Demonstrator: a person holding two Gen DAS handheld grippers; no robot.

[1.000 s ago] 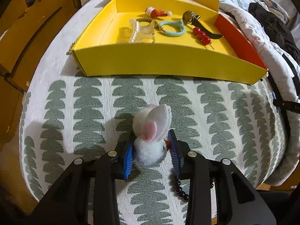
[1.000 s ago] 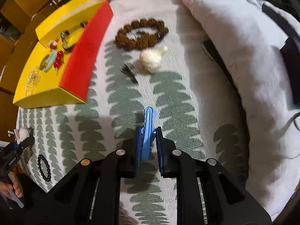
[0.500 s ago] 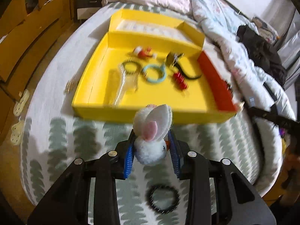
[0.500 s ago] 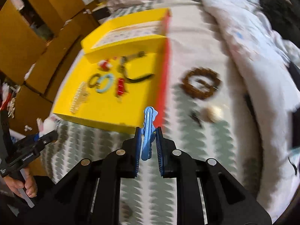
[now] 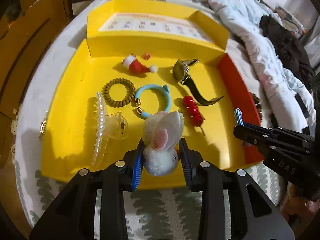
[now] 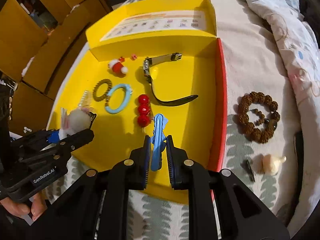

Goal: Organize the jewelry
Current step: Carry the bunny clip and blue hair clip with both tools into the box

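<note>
My left gripper [image 5: 161, 156] is shut on a white fluffy bunny hair clip [image 5: 163, 146] and holds it over the near edge of the yellow tray [image 5: 66, 100]. My right gripper [image 6: 158, 148] is shut on a blue hair clip [image 6: 158, 138] above the tray's [image 6: 190, 120] near right part; it also shows in the left wrist view [image 5: 238, 118]. In the tray lie a pearl clip [image 5: 101, 128], a coil hair tie [image 5: 119, 95], a blue bangle [image 5: 154, 100], red beads [image 5: 193, 110], a watch [image 5: 188, 80] and a Santa hat clip [image 5: 138, 66].
On the leaf-patterned bedspread right of the tray lie a brown bead bracelet [image 6: 258, 116], a cream pompom clip [image 6: 269, 164] and a small black clip [image 6: 250, 168]. A rumpled duvet [image 6: 280, 30] lies at right. Cardboard boxes [image 6: 24, 40] stand at left.
Both grippers have moved forward with their clips and now hover over the tray. The right gripper has come into the left wrist view.
</note>
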